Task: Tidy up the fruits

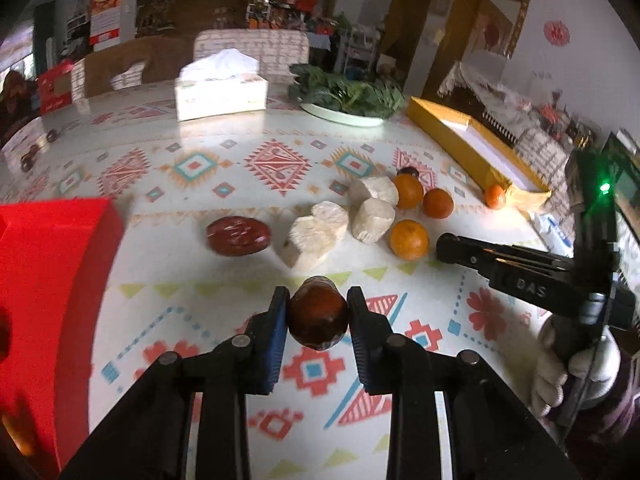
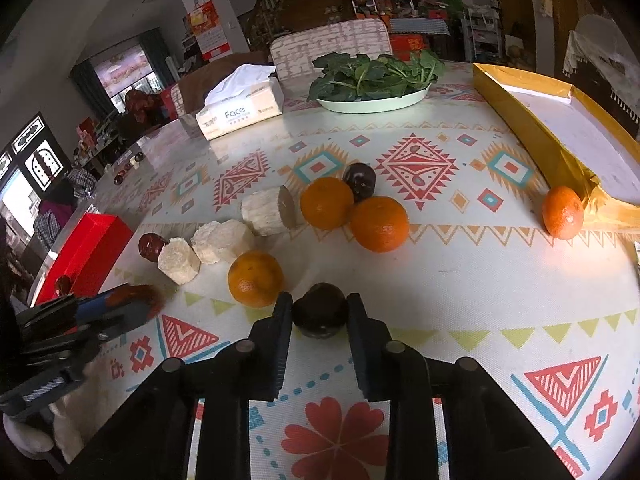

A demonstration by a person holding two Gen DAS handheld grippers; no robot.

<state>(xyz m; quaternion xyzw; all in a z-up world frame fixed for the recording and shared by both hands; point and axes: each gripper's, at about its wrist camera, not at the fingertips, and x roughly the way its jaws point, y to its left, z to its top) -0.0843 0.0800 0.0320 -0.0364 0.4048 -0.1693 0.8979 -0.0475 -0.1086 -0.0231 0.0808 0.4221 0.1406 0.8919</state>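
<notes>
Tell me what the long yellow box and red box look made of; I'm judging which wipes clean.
Yellow box: seemingly cardboard under glossy yellow tape, with wrinkled, shiny corners and a white inside. Red box: smooth, uniform red, possibly plastic or coated card; blur leaves it open.

Likely a home dining room: patterned tablecloth [image 2: 460,264], tissue box [image 2: 240,110], plate of greens [image 2: 372,102], cluttered shelves behind.

Patterned tablecloth [image 2: 440,264], padded chair [image 2: 332,46] behind, bright window [image 2: 120,72] w/ curtains, wooden doorway [image 1: 416,12].
</notes>
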